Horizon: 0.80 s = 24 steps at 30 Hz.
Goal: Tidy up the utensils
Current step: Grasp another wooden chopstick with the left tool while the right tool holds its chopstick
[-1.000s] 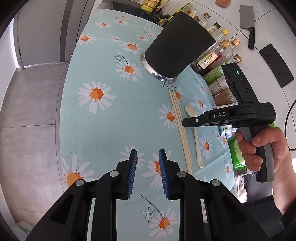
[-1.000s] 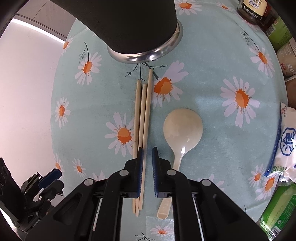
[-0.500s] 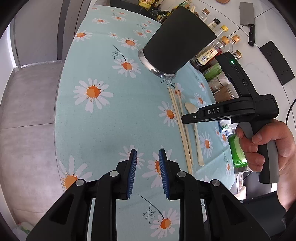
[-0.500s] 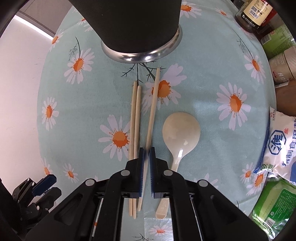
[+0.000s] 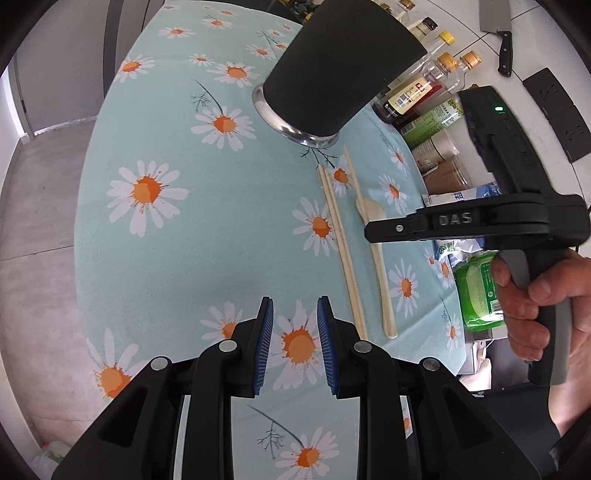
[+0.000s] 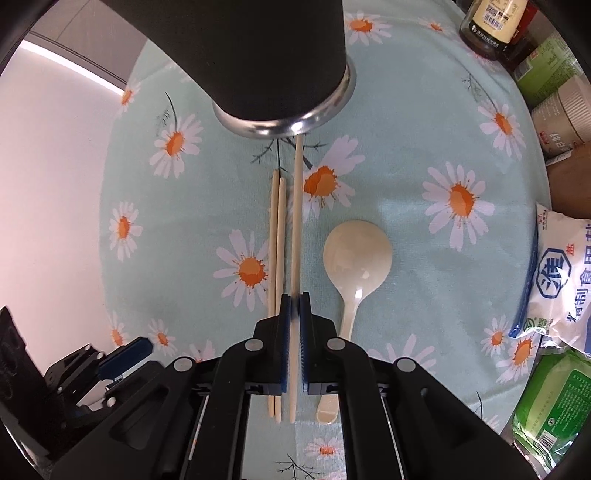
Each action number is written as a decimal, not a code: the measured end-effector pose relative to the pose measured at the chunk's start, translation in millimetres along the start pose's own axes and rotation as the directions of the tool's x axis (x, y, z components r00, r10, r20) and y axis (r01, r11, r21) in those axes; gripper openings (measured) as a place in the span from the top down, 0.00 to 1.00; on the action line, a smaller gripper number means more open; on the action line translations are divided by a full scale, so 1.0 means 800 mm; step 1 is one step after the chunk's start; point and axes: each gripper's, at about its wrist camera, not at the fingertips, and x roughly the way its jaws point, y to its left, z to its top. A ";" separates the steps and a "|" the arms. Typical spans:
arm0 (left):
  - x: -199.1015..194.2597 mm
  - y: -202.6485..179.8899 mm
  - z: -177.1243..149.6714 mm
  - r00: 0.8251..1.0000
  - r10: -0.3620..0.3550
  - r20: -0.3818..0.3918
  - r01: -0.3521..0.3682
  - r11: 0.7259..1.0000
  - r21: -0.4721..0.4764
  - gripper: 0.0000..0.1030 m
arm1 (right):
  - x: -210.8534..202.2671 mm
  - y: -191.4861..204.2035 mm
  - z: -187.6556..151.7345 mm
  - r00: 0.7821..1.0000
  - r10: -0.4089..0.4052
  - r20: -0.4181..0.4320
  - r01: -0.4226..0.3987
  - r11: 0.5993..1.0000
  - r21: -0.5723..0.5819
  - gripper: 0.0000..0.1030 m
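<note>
My right gripper (image 6: 294, 301) is shut on one wooden chopstick (image 6: 296, 214), lifted a little off the cloth, its far tip near the base of the black utensil holder (image 6: 258, 55). Two more chopsticks (image 6: 276, 240) lie side by side on the cloth just left of it. A cream plastic spoon (image 6: 356, 258) lies to the right. In the left wrist view the holder (image 5: 340, 70), the chopsticks (image 5: 341, 243) and the spoon (image 5: 378, 258) show ahead on the right, with the right gripper (image 5: 373, 234) above them. My left gripper (image 5: 294, 314) is open and empty over the cloth.
The table carries a light blue daisy cloth (image 5: 207, 221). Sauce bottles (image 5: 413, 92), jars and a salt bag (image 6: 561, 273) crowd its right edge, with a green packet (image 6: 550, 402) near the corner. A cleaver (image 5: 498, 22) hangs on the wall beyond.
My right gripper closed on the rightmost chopstick and lifted it away from the other two. Both gripper views have shifted slightly; the left gripper stays open.
</note>
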 end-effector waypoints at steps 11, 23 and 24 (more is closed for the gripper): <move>0.048 -0.043 0.038 0.993 0.003 -0.117 -0.004 1.000 -0.010 0.77 | -0.057 -0.043 -0.025 0.989 0.139 0.058 -0.137 0.990 -0.037 0.94; 0.097 -0.073 0.057 0.966 0.170 -0.193 -0.167 0.985 0.031 0.78 | -0.071 -0.085 -0.042 0.974 0.218 0.063 -0.213 0.974 -0.071 0.95; 0.099 -0.072 0.057 0.964 0.181 -0.194 -0.178 0.984 0.029 0.78 | -0.072 -0.088 -0.042 0.973 0.224 0.062 -0.219 0.973 -0.074 0.95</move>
